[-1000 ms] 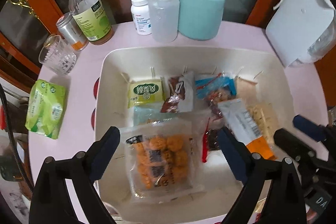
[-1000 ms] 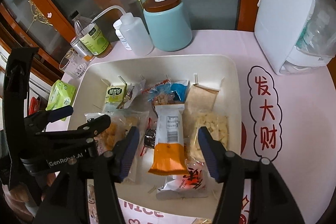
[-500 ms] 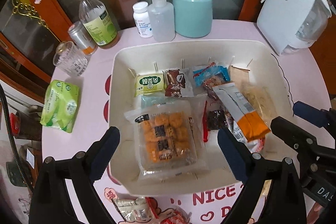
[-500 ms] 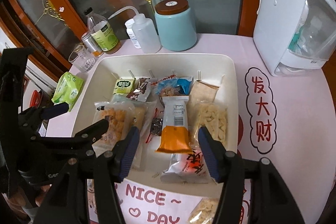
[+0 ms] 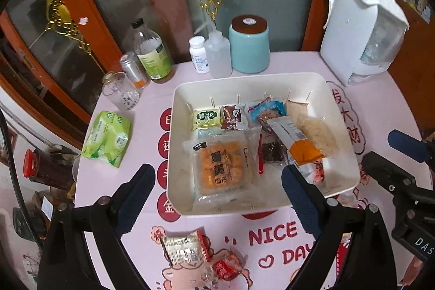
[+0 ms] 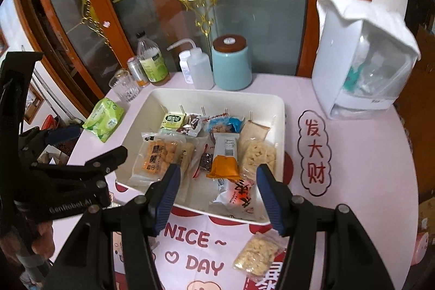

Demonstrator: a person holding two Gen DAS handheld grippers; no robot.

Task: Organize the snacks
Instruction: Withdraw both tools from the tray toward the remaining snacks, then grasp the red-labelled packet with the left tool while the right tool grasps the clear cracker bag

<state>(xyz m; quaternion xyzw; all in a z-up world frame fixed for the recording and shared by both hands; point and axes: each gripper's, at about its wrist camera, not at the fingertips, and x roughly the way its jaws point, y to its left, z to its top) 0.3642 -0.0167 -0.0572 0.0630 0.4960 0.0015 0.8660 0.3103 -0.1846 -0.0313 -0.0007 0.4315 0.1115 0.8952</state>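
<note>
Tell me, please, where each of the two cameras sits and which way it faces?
Left wrist: on the left tongs, looking down at the tray; right tongs at right edge.
Right wrist: on the right tongs, facing the tray; left tongs at left.
Shared: tray, teal jar, white kettle.

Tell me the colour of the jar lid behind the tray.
Brown, on a pale teal jar; the lid shows best in the left wrist view.

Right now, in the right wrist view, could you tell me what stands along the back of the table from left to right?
Drinking glass → small can → green-labelled bottle → squeeze bottle → teal jar → white appliance.
</note>
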